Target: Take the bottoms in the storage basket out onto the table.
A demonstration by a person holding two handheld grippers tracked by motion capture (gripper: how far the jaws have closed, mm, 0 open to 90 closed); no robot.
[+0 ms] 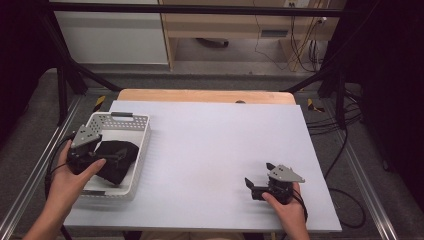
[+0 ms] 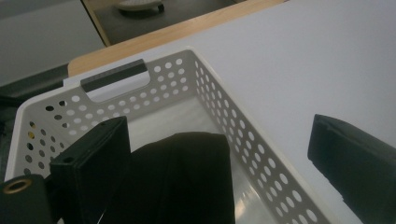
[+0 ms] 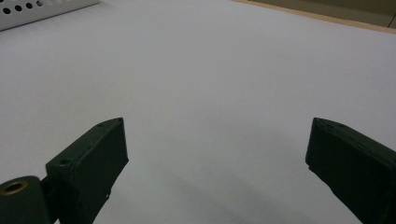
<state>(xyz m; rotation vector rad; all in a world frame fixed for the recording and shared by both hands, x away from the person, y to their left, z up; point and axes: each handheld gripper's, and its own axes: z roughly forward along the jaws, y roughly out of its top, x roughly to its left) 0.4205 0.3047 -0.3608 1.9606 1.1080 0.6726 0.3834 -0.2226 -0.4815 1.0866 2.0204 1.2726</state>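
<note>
Black cloth (image 1: 116, 159): lay inside white perforated basket (image 1: 141, 131). Left gripper (image 1: 107, 159): above that basket, jaws wide, straddling the cloth. Right gripper (image 1: 259, 182): well apart from the basket, jaws wide, holding nothing.

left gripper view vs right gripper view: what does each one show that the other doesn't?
Left gripper view: black cloth lying inside the white perforated basket, the basket's dark handle, and the left gripper with jaws open over it. Right gripper view: the right gripper, jaws open over bare surface. Both share the white table sheet, its wooden edge and some of the basket.
</note>
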